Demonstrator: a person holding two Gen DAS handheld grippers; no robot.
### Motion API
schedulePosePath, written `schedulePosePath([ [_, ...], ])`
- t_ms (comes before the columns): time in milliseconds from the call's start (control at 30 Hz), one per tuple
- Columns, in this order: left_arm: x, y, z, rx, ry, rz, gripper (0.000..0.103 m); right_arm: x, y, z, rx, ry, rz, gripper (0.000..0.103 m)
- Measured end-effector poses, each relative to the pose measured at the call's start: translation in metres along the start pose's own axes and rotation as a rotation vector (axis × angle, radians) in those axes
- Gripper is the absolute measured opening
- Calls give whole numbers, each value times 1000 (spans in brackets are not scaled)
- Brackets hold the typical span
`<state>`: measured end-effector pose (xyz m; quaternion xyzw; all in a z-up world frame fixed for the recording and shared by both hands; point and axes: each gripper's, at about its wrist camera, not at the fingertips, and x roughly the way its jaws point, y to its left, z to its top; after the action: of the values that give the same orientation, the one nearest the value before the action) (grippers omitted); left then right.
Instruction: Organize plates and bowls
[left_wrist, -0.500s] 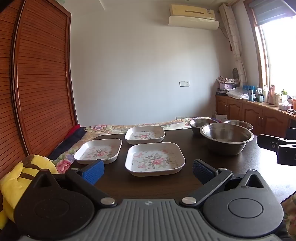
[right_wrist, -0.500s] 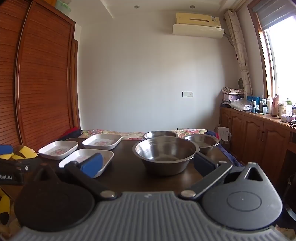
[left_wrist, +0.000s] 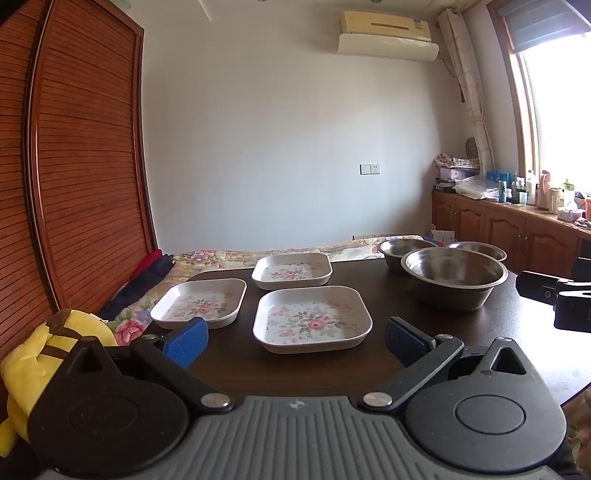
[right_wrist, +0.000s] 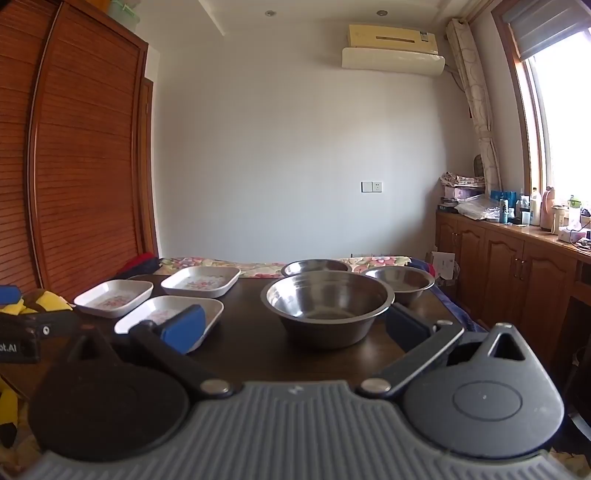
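Three white square plates with flower prints lie on the dark wooden table (left_wrist: 391, 291): a near plate (left_wrist: 312, 318), a left plate (left_wrist: 199, 302) and a far plate (left_wrist: 291, 270). A large steel bowl (left_wrist: 455, 276) stands to the right, with two smaller steel bowls (left_wrist: 404, 250) (left_wrist: 476, 250) behind it. My left gripper (left_wrist: 295, 338) is open just short of the near plate, nothing between its blue pads. My right gripper (right_wrist: 295, 326) is open in front of the large bowl (right_wrist: 327, 304), holding nothing. The near plate (right_wrist: 168, 315) lies partly behind its left pad.
A yellow and brown plush toy (left_wrist: 48, 343) sits at the table's left edge, on a flowered bedspread (left_wrist: 207, 256). A slatted wooden wardrobe (left_wrist: 74, 177) fills the left side. Wooden cabinets (left_wrist: 517, 232) with bottles run under the window at right. The right gripper's body (left_wrist: 554, 299) shows at the right edge.
Both views have shifted only slightly; both grippers stay open and the plates and bowls have not moved.
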<state>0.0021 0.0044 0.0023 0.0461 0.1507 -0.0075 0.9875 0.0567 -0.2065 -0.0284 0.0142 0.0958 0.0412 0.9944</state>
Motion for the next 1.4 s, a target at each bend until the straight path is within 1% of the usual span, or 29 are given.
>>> schedulePosePath([
  [633,-10,5,7,2,-9,4,103,-1,-2,-3,-7,9,-7,103],
  [1400,-6,5,7,1,-12,3,103,1,-2,-3,-8,13,-9,103],
])
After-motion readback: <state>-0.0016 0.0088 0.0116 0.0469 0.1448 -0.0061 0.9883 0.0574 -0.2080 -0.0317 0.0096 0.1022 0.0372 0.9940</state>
